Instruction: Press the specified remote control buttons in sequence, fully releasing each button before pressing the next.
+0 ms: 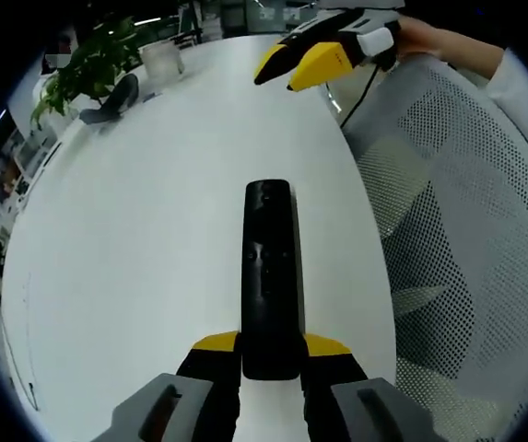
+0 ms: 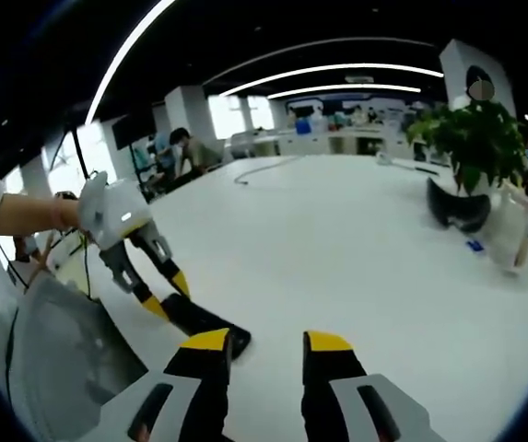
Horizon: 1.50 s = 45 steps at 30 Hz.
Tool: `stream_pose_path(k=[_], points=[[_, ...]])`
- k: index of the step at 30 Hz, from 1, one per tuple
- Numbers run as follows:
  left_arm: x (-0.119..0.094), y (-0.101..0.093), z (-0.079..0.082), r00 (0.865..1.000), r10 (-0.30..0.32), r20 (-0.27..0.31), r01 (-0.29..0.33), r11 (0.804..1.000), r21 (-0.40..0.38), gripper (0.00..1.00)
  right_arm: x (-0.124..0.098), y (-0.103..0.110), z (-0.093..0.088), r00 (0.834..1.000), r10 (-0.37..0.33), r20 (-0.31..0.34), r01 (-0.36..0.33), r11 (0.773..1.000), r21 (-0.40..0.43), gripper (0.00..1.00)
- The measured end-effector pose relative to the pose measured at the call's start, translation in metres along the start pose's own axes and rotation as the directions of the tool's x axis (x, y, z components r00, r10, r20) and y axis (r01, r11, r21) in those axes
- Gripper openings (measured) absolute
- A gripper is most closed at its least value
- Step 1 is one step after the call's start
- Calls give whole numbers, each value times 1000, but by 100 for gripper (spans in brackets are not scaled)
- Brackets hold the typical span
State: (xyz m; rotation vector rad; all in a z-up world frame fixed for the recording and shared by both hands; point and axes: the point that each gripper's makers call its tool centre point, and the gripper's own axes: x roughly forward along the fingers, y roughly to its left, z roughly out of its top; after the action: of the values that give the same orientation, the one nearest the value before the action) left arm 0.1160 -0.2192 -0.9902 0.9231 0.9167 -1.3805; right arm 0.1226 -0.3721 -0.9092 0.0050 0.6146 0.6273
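Holding seemed to be the step in hand: your left gripper was clamped on the near end of the black remote control, its yellow tips against both sides, the remote jutting forward over the white table. No button looked pressed yet, I judged. Your right gripper hung above the table with its jaws parted and nothing between them, apart from the remote. Next you would need to bring one right tip down onto the first button, then lift fully clear.
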Motion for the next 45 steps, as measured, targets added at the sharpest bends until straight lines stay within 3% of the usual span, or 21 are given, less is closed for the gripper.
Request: stream_pose_path(k=[16,26,28,32,35,38,40,43,45], points=[[0,-31,3,999,9,-38,-10,1000,-12,24,4,12,-11,996,66,-62,-66,998,-11,23],[0,-40,3,1000,16,7,-15,998,-63,24,9,34,-25,975,178,-133,-181,984,-8,20],[0,-41,2,1000,16,12,-16,998,-60,24,8,43,-28,963,232,-136,-230,973,37,20],[-1,-41,2,998,29,56,-25,998,-62,24,8,44,-29,961,239,-140,-236,971,36,19],[-2,-42,1,994,31,104,-24,998,-64,24,8,45,-34,956,232,-181,-233,972,17,17],[-2,-43,1,990,36,138,-28,998,-65,24,8,47,-41,944,220,-247,-242,968,-62,14],[-2,-43,1,983,40,177,-29,997,-66,24,8,53,-47,925,228,-303,-274,955,-117,13],[-3,-43,2,968,47,245,-29,996,-80,24,10,55,-55,898,201,-391,-308,922,-234,12],[-3,-43,1,958,55,280,-28,995,-100,24,11,56,-62,869,169,-465,-347,877,-331,11]])
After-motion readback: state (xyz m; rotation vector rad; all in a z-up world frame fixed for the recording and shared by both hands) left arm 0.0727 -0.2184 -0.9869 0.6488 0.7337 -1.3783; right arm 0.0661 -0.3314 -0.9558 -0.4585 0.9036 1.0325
